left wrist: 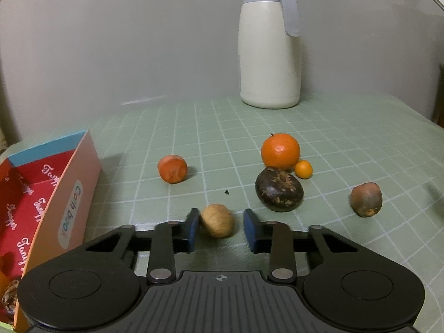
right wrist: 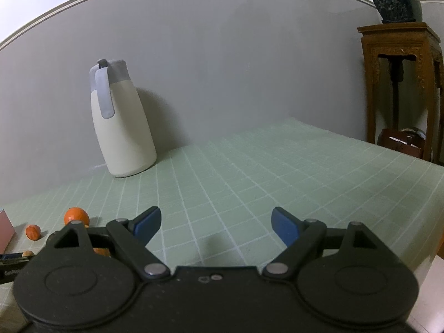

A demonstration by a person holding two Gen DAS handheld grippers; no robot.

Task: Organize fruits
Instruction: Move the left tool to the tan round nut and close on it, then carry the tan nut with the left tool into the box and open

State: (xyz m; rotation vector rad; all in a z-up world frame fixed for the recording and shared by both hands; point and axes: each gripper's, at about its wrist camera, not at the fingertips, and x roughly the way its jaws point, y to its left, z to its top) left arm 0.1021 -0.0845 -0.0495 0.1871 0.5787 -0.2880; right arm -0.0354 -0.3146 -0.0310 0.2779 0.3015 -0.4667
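Most of the sorting looks undone. Six fruits lie loose on the pale green checked desk (left wrist: 347, 144): a small tan round fruit (left wrist: 217, 220), a flat-faced orange-red fruit (left wrist: 172, 169), a large glossy orange tangerine (left wrist: 280, 151) with a tiny orange kumquat (left wrist: 303, 169) touching its side, a dark brown mottled fruit (left wrist: 279, 193) just in front of those two, and a reddish-brown round fruit (left wrist: 365, 199) apart to the right.

The red and orange printed cardboard box (left wrist: 69, 194) stands open at the left edge of the desk. In its near corner something orange and something brown and speckled show. They may be fruit already put away, but that corner is cut off and dim, so I cannot be sure.

The left tongs (left wrist: 220, 226) straddle the tan fruit, which sits on the desk. One blue pad is against its side and a clear gap remains at the other pad, so it is not yet gripped. The right tongs (right wrist: 216, 224) are spread wide and empty above bare desk, well away from the fruit.

By my reading, the step in hand is picking up the tan fruit, with five more to follow.
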